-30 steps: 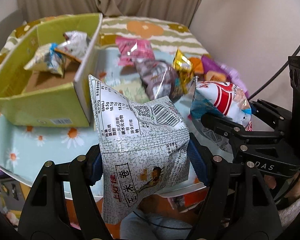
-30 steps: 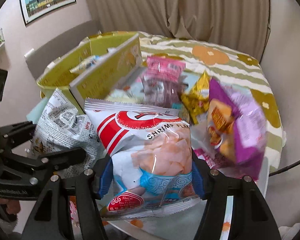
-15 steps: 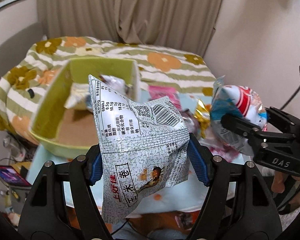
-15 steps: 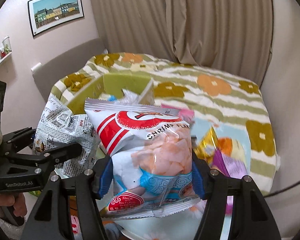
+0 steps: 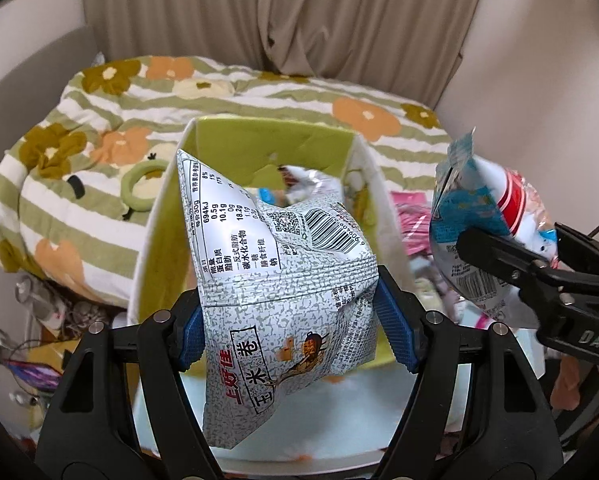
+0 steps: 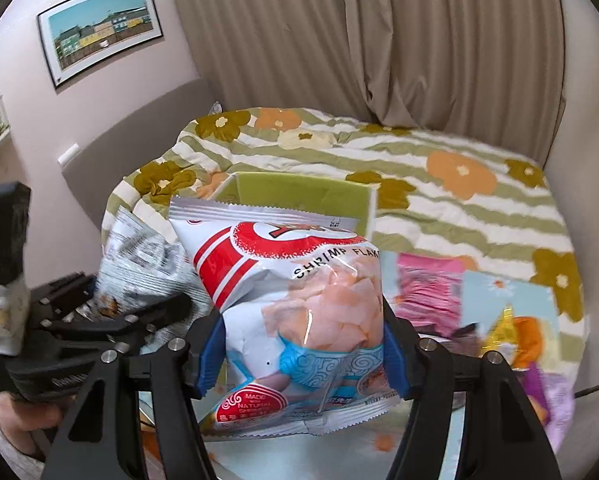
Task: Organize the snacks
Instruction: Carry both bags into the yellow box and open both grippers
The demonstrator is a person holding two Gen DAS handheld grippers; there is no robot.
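Note:
My left gripper (image 5: 289, 328) is shut on a grey-speckled white snack bag (image 5: 275, 280) and holds it in the air in front of the green box (image 5: 259, 136). My right gripper (image 6: 303, 356) is shut on a red, white and blue shrimp flakes bag (image 6: 299, 300), also held up near the green box (image 6: 299, 192). In the left wrist view the shrimp bag (image 5: 483, 216) and right gripper (image 5: 511, 256) are at the right. In the right wrist view the grey bag (image 6: 139, 256) and left gripper (image 6: 111, 312) are at the left. A few snacks (image 5: 311, 184) lie in the box.
Loose snacks lie on the light blue flowered table (image 6: 487, 292): a pink pack (image 6: 427, 288), a gold pack (image 6: 503, 328) and a purple pack (image 6: 547, 400). A bed with a green striped flower quilt (image 5: 99, 120) and curtains (image 6: 379, 40) stand behind. Clutter sits on the floor at left (image 5: 31, 320).
Both grippers have lifted and swung left with their bags, so the green box now sits straight ahead behind the bags. The grips have not changed.

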